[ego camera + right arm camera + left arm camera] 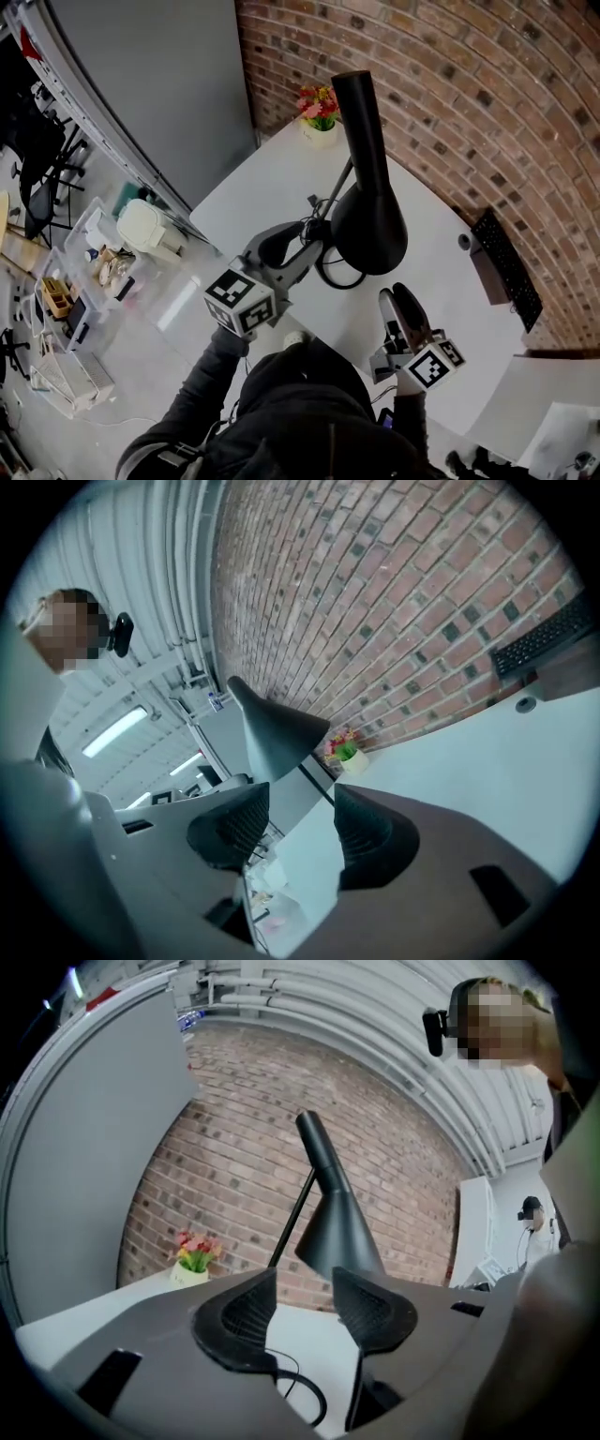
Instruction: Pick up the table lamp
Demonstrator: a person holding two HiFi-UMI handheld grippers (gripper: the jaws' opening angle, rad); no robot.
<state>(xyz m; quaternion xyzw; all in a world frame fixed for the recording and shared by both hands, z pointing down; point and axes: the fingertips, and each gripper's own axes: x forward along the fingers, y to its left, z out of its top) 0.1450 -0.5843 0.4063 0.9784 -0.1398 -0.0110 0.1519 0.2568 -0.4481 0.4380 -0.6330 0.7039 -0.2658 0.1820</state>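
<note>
A black table lamp with a long cone shade stands on the white table, its thin stem leaning left and its black cable looping by the base. My left gripper is just left of the shade's wide end, open, with nothing between its jaws. In the left gripper view the lamp rises behind the left gripper. My right gripper hangs below the shade near the table's front edge, open and empty. The right gripper view shows the shade beyond the right gripper.
A small pot of flowers sits at the table's far corner by the brick wall. A black keyboard and a small round object lie at the right. Plastic bins and clutter fill the floor at the left.
</note>
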